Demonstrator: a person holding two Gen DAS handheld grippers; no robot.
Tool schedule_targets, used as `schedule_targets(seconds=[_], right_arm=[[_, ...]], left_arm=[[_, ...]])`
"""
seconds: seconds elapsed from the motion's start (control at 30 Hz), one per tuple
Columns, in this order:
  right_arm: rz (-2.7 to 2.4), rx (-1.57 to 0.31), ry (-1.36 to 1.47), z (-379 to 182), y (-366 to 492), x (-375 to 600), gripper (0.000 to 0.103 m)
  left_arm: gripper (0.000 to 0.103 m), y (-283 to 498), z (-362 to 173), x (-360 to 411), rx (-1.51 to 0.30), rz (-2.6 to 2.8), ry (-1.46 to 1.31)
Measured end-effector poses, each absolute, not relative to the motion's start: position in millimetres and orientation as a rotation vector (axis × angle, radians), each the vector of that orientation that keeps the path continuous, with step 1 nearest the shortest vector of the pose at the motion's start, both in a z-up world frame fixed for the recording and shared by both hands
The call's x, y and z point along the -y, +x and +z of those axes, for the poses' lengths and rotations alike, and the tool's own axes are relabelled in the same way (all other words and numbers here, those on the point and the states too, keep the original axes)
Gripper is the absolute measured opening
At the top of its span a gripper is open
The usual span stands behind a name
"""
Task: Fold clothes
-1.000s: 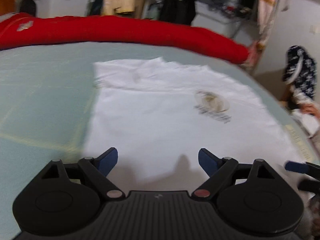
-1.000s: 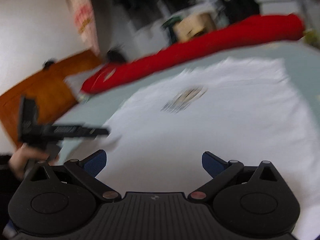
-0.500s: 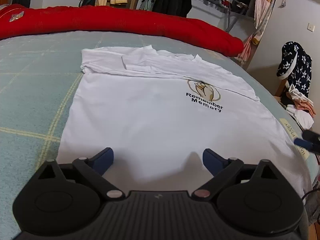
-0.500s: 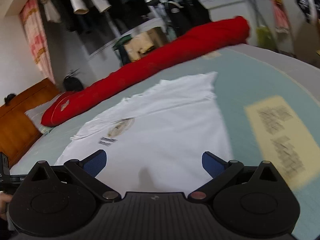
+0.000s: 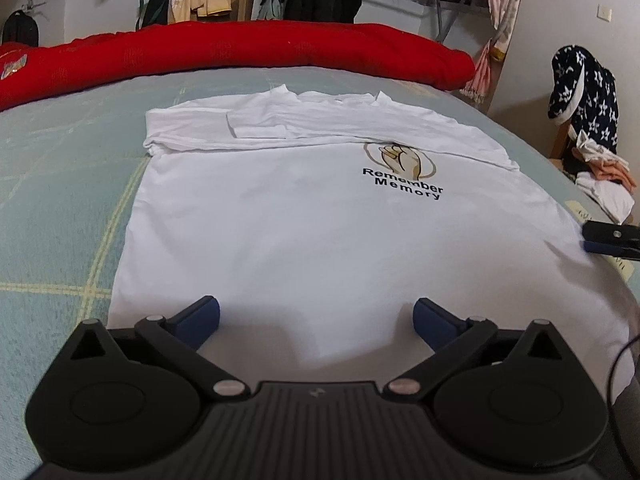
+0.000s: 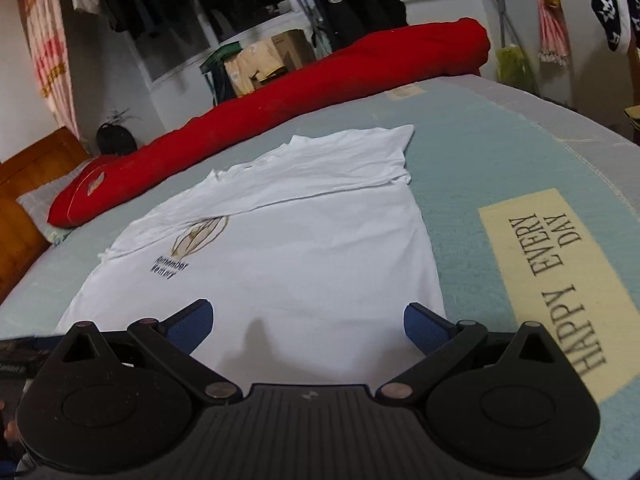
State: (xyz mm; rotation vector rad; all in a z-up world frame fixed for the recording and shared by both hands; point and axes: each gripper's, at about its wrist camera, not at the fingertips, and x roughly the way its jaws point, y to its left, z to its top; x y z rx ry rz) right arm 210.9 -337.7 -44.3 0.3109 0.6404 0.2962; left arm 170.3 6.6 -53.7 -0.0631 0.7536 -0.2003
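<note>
A white T-shirt (image 5: 300, 220) with a "Remember Memory" print lies flat on the bed, its top part and sleeves folded over the chest. My left gripper (image 5: 316, 316) hovers open over the near hem with nothing between its blue pads. At the right edge of the left wrist view, one finger of my right gripper (image 5: 608, 238) reaches in beside the shirt's side edge. In the right wrist view the same T-shirt (image 6: 300, 248) spreads ahead, and my right gripper (image 6: 306, 320) stands open above its near right corner, holding nothing.
A long red rolled quilt (image 5: 240, 52) lies along the far side of the pale green bedsheet (image 5: 60, 200). A yellow "HAPPY EVERY DAY" patch (image 6: 560, 272) is right of the shirt. A chair with star-patterned clothing (image 5: 584, 96) stands past the bed edge. A wooden headboard (image 6: 24, 200) is at far left.
The right wrist view has swung right and steadied from blur, now facing the shirt's right edge and the yellow patch. The left jaws have widened a little. The shirt has not moved.
</note>
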Motion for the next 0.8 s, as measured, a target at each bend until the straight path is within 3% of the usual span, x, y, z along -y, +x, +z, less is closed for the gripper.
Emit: schedule_targets(seconds=[0.3,0.8], right_arm=[[0.508,-0.651,0.157,-27,178,289,0.103],[0.527,-0.711,-0.072,-55,159,261,0.103]], left_arm=[[0.102,133,-38,15,-0.797,-0.387,-0.041],[0.102,111,-50,8,-0.803,-0.367,-0.017]])
